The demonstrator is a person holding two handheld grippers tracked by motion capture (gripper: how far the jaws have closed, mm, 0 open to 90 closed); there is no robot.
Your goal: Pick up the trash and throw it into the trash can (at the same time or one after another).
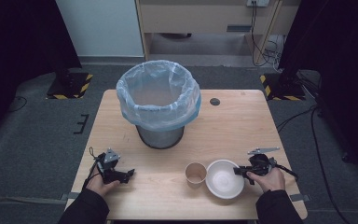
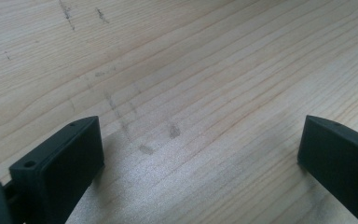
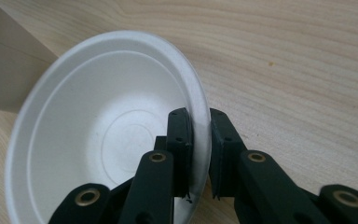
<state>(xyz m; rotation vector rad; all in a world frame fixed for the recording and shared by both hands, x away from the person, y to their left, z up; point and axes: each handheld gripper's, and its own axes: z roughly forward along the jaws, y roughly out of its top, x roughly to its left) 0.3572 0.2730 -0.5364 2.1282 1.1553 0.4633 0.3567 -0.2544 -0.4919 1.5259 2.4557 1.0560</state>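
A white paper bowl (image 1: 223, 178) sits near the table's front right, with a brown paper cup (image 1: 196, 174) just left of it. My right gripper (image 1: 240, 171) has its jaws clamped on the bowl's right rim (image 3: 199, 100), one jaw inside and one outside. The bowl (image 3: 107, 140) looks empty. My left gripper (image 1: 129, 174) rests low at the front left of the table, jaws wide apart with only bare wood (image 2: 186, 93) between them. A metal bin (image 1: 159, 101) lined with a blue-white plastic bag stands at the table's middle back.
The wooden table (image 1: 242, 121) has a small dark round hole (image 1: 215, 101) near its back right. Grey carpet surrounds it, with cables and black stands with yellow-black bases on the floor at both sides.
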